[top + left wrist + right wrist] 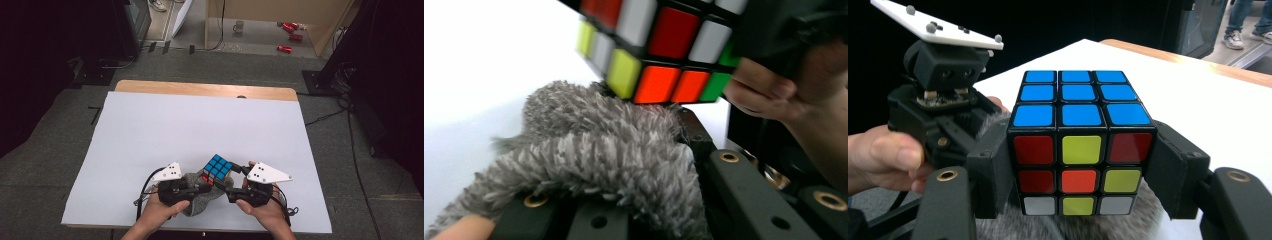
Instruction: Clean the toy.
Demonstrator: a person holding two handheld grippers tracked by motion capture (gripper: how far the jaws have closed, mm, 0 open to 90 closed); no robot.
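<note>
- Down at the near edge of the white table [150, 130], left side first: the person's left hand [159, 210] wraps the left gripper [202, 189], white marker plate on top, and its jaws are closed on a grey fuzzy cloth [200, 200].
- Close up in the left gripper view, that cloth [599, 155] bunches over the black jaws and hides most of them; the fibres spill across so I can't see the pads themselves.
- Centre now: the puzzle cube [218, 168] sits lifted just above the cloth, blue face up, tilted corner-on from overhead.
- From the right gripper view, the cube [1080, 145] shows an all-blue top and a mixed front of red, yellow, orange and white; its bottom row meets the grey fuzz, and I cannot tell whether it rests on it.
- Right side: the right gripper [1080, 165] has a black pad pressed to each side of the cube, clamped firmly.
- The right hand [262, 207] holds it from below; its fingers are partly cut off at the frame's bottom edge.
- Far back, a mug [238, 26] and red cans [289, 30] on the floor, too small to read.
</note>
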